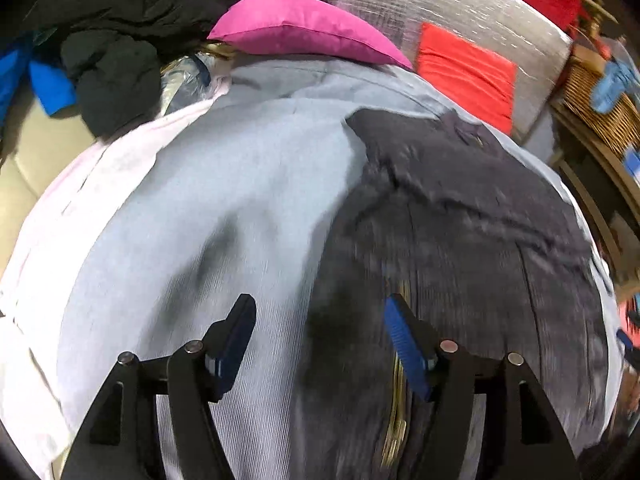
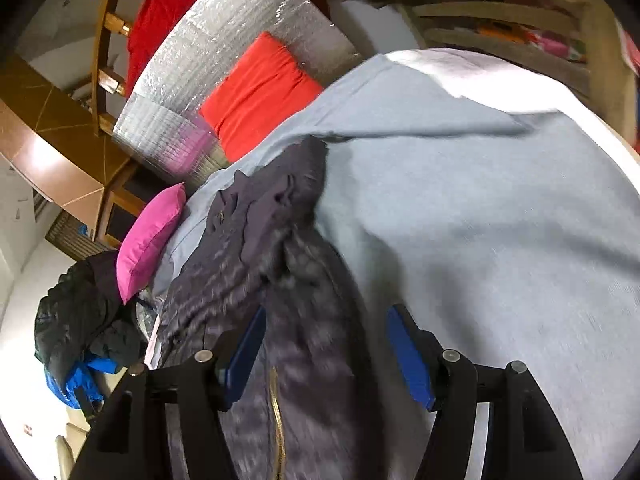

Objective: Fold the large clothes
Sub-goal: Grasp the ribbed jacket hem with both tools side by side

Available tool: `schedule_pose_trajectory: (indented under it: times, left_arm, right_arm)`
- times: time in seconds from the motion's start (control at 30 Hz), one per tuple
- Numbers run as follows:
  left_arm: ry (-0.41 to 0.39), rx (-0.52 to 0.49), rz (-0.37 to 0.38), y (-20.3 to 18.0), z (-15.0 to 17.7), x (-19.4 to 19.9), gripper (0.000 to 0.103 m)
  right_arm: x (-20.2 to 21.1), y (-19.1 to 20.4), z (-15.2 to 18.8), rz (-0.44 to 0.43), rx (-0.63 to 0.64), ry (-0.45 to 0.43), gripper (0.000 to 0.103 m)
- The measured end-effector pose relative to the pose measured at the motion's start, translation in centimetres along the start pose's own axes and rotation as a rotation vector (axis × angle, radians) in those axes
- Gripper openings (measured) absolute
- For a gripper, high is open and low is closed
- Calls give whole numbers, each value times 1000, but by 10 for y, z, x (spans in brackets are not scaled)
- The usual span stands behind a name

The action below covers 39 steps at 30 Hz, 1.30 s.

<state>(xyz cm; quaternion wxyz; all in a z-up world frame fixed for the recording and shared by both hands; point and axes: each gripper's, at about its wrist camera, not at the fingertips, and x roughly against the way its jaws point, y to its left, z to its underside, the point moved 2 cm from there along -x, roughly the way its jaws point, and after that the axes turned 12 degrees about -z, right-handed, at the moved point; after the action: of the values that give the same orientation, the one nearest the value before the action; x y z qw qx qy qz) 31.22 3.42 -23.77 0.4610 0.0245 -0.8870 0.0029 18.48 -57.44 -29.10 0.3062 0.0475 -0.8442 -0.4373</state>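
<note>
A dark grey jacket (image 1: pixel 460 232) with a gold zipper (image 1: pixel 396 412) lies on a light blue sheet (image 1: pixel 224 200). My left gripper (image 1: pixel 320 320) is open and empty, just above the jacket's left edge near the zipper. In the right wrist view the same jacket (image 2: pixel 272 248) lies crumpled, its gold zipper (image 2: pixel 277 420) running down between the fingers. My right gripper (image 2: pixel 326 332) is open and empty above the jacket's lower part. The blue sheet (image 2: pixel 480 220) spreads to the right of it.
A pink pillow (image 1: pixel 304 32) and an orange-red cushion (image 1: pixel 468 76) lie at the far end by a silver foil mat (image 1: pixel 460 8). A pile of black clothes (image 1: pixel 116 60) and blue ones (image 1: pixel 48 84) sits far left. A wicker basket (image 1: pixel 600 104) stands at right.
</note>
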Motion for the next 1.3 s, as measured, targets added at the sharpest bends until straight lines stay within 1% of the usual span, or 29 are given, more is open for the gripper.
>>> schedule_pose_trajectory:
  times: [0.07, 0.13, 0.2, 0.33, 0.47, 0.53, 0.57, 0.63, 0.7, 0.73, 0.77, 0.8, 0.83, 0.9, 0.93, 0.97, 1.0, 1.03, 1.07, 1.13, 1.23, 1.3]
  left_arm:
    - [5, -18, 4, 6, 24, 9, 69]
    - [10, -12, 2, 12, 42, 16, 69]
    - [28, -3, 17, 15, 58, 21, 69]
    - [30, -4, 8, 14, 78, 33, 69]
    - [77, -1, 38, 14, 96, 37, 69]
    - [104, 4, 48, 15, 102, 35, 69]
    - [123, 10, 65, 16, 106, 34, 69]
    - [140, 12, 91, 16, 113, 32, 69]
    - [144, 4, 101, 15, 117, 29, 69]
    - [143, 3, 109, 14, 118, 27, 65]
    - [138, 5, 123, 14, 119, 26, 51]
    - [136, 3, 141, 13, 120, 25, 43]
    - [133, 1, 143, 12, 120, 25, 41]
    - [129, -2, 149, 11, 120, 24, 41]
    - [130, -3, 152, 11, 121, 23, 44]
    - [133, -4, 166, 11, 121, 22, 52]
    - [135, -1, 185, 10, 120, 21, 58]
    - [134, 9, 218, 10, 121, 21, 66]
    - [131, 13, 231, 10, 121, 21, 68]
    - [118, -8, 229, 6, 121, 21, 68]
    - [96, -31, 233, 3, 124, 23, 67]
    - [77, -47, 243, 2, 124, 27, 58]
  right_arm:
    - [15, -7, 11, -13, -27, -1, 67]
    - [32, -11, 24, -36, -46, -3, 67]
    - [43, -11, 33, -60, -54, -5, 68]
    - [53, -6, 50, -95, -59, 7, 70]
    - [56, -2, 67, -115, -70, 46, 70]
    - [57, -1, 78, -110, -64, 74, 70]
    - [57, -1, 82, -106, -65, 85, 70]
    - [58, -4, 89, -101, -67, 108, 70]
    - [58, -9, 96, -88, -71, 130, 70]
    - [59, -12, 99, -82, -78, 136, 70]
    - [59, -13, 101, -78, -84, 141, 70]
    - [59, -15, 103, -74, -92, 144, 70]
    - [60, -17, 104, -73, -94, 145, 70]
    - [62, -18, 106, -74, -91, 150, 70]
    - [63, -19, 107, -71, -92, 153, 70]
    - [63, -21, 109, -67, -96, 160, 70]
    - [62, -23, 111, -63, -99, 166, 72]
    - [62, -26, 113, -58, -104, 175, 72]
    - [61, -28, 115, -55, -107, 180, 72]
    - [56, -29, 119, -61, -108, 192, 72]
    - [45, -23, 123, -100, -92, 219, 72]
    - [36, -20, 127, -102, -92, 220, 73]
